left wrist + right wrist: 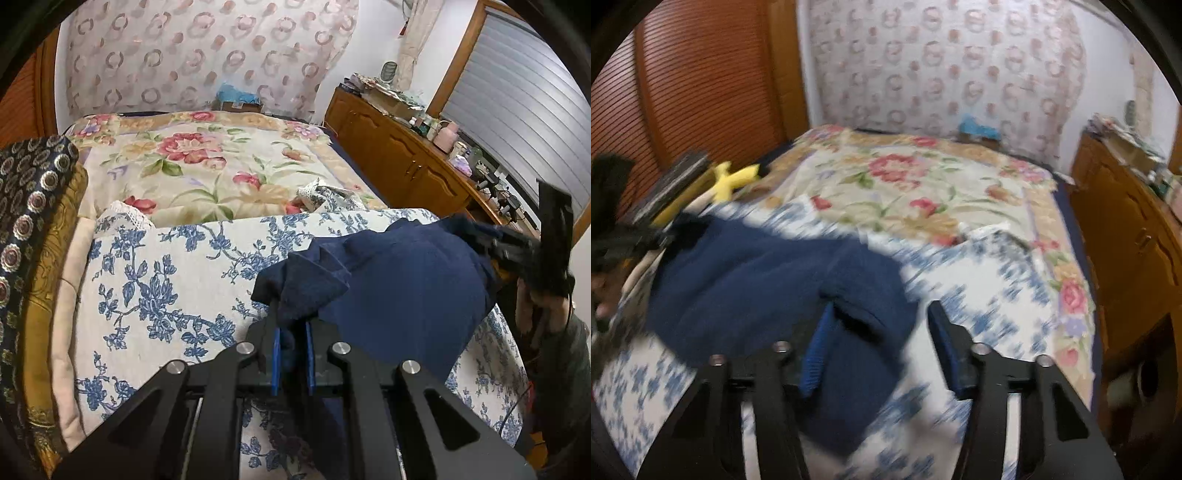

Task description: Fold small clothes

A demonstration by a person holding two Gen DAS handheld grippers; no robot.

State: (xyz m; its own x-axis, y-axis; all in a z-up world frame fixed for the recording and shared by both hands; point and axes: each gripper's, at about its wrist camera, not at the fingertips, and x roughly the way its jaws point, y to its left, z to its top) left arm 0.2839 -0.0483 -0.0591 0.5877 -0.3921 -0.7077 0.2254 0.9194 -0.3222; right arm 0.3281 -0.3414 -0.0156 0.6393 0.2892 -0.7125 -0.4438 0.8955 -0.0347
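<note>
A navy blue garment (406,288) lies crumpled on the blue-and-white floral cloth (166,280) that covers the near part of the bed. My left gripper (291,328) is shut on a bunched corner of it, with fabric pinched between the blue pads. In the right wrist view the garment (757,280) spreads to the left. My right gripper (882,310) has its jaws apart around the garment's near edge. The cloth rests against the left pad (818,350), and a gap shows before the right finger (945,339). Each gripper appears blurred at the other view's edge, with a hand behind it.
A flowered quilt (207,173) covers the far bed. Folded patterned fabrics (33,229) are stacked at the left. A wooden cabinet (402,158) with cluttered items runs along the right. A yellow soft item (733,179) lies by the slatted wooden door (683,85).
</note>
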